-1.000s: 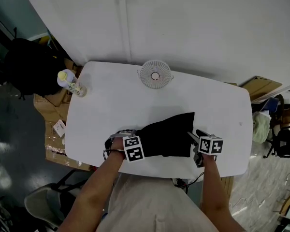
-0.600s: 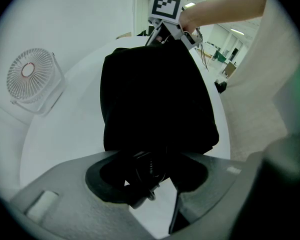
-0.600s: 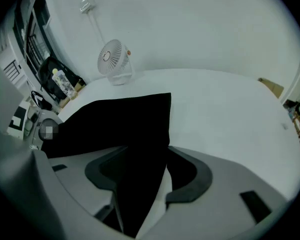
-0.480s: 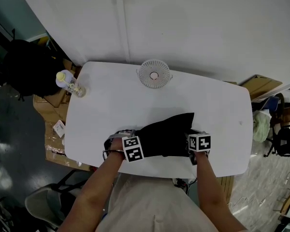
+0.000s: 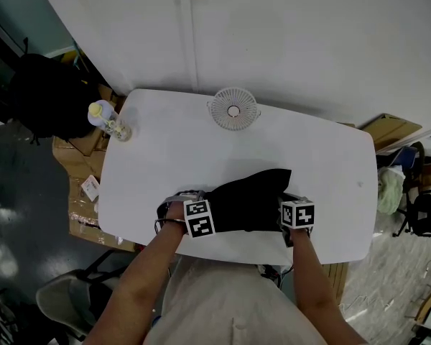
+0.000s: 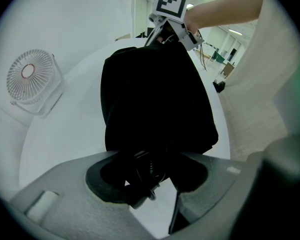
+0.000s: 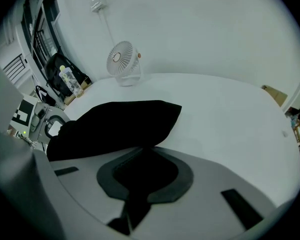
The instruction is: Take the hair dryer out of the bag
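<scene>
A black bag [image 5: 248,200] lies on the white table [image 5: 194,153] near its front edge. My left gripper [image 5: 201,203] is shut on the bag's left end; in the left gripper view the dark bag [image 6: 155,94] fills its jaws [image 6: 150,176], with a coiled wire and a bit of metal showing there. My right gripper [image 5: 292,201] is at the bag's right corner, its jaws closing with black fabric [image 7: 115,124] pinched between them [image 7: 140,184]. No hair dryer body shows; the bag hides it.
A small white fan [image 5: 233,110] stands at the table's far edge. A bottle with a yellow cap [image 5: 108,121] is at the far left corner. On the floor to the left are a black backpack [image 5: 47,95] and cardboard [image 5: 82,185].
My right gripper has shifted left onto the bag's right corner and its jaws have come together on the fabric. The left gripper and the bag have stayed put.
</scene>
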